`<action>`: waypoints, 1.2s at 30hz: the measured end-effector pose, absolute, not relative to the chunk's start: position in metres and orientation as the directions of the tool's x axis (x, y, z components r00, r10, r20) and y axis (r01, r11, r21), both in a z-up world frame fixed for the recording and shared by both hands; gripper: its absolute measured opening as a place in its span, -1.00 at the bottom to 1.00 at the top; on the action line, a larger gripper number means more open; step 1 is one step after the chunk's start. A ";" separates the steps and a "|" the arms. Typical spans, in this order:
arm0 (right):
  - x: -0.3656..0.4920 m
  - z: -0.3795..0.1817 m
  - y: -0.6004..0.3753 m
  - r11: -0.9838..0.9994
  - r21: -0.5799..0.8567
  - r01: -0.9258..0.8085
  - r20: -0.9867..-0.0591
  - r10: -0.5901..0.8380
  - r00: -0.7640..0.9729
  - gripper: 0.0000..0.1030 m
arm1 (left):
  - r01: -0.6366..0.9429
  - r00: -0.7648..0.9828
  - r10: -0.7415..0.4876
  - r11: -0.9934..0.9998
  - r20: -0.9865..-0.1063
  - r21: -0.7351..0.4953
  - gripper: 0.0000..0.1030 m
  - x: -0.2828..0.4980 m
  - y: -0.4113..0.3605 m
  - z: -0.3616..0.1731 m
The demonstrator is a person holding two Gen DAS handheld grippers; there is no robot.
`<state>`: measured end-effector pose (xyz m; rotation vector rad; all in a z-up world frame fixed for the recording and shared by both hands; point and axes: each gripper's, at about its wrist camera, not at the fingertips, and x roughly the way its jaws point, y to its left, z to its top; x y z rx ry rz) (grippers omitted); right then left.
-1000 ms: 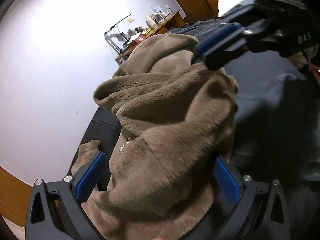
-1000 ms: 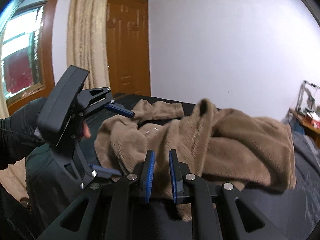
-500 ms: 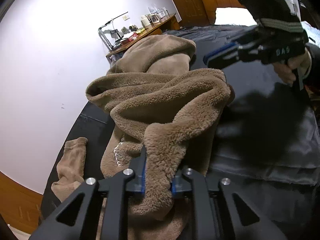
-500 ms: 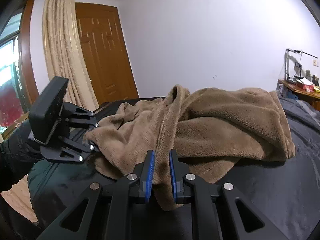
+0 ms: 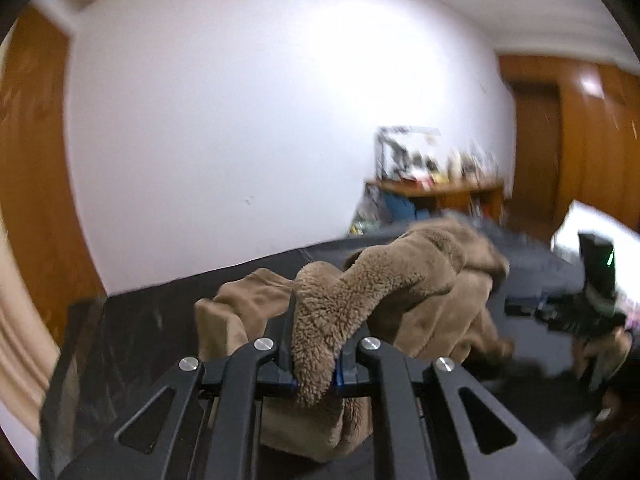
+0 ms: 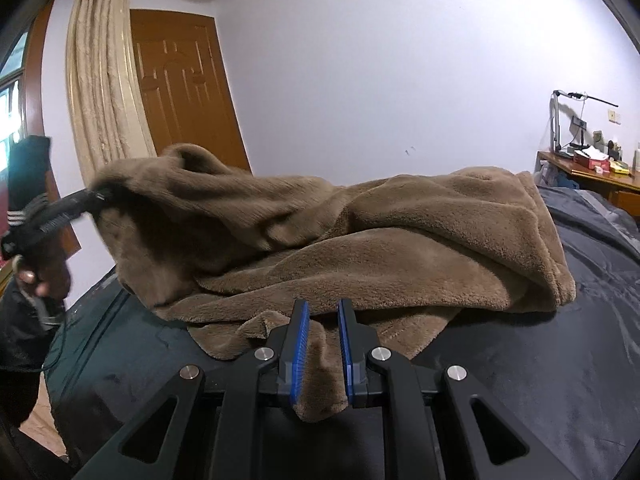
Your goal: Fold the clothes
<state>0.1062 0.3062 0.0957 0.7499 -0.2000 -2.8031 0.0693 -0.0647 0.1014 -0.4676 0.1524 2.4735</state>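
Both grippers are gripping the same brown fleece garment (image 6: 400,240). Left gripper (image 5: 314,354) is clamping a thick fuzzy fold between its nearly closed jaws, the fold bulging up and over the fingertips toward 12 o'clock in the left wrist view. Right gripper (image 6: 323,350) is holding a lower edge of the fleece; its blue pads (image 6: 301,344) are standing a narrow gap apart with the cloth filling that gap and hanging down toward 6 o'clock.

Dark bed cover (image 6: 560,360) is carrying the garment, which is lying heaped across it from 9 to 3 o'clock in the right wrist view, one end lifted off the surface at 9 o'clock where the left gripper (image 6: 60,210) is pinching it.

Left wrist view is showing motion blur; the garment (image 5: 420,280) is bunching toward 3 o'clock, with the right gripper (image 5: 580,312) near it at 3 o'clock.

Wooden door (image 6: 184,92) is sitting at 11 o'clock, cream curtain (image 6: 104,80) just beside it at 10 o'clock. Wooden desk (image 6: 596,176) with small clutter is showing at 3 o'clock.
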 end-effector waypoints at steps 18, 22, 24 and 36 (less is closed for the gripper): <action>-0.041 0.138 0.384 -0.998 0.043 0.044 -0.555 -0.060 -0.830 0.65 | -0.466 -0.706 0.548 -0.836 -0.448 -0.290 -0.73 0.090 -0.148 0.038; -0.054 0.104 0.392 -0.989 0.088 0.117 -0.705 -0.145 -0.694 0.65 | -0.464 -0.712 0.541 -0.841 -0.447 -0.279 -0.73 0.090 -0.149 0.039; -0.036 0.092 0.384 -0.980 0.045 0.194 -0.756 -0.160 -0.635 0.65 | -0.452 -0.716 0.535 -0.845 -0.448 -0.286 -0.69 0.087 -0.156 0.039; 0.071 0.093 0.357 -0.938 -0.005 0.346 -0.763 -0.221 -0.608 0.65 | -0.397 -0.705 0.512 -0.858 -0.490 -0.326 -0.67 0.074 -0.170 0.022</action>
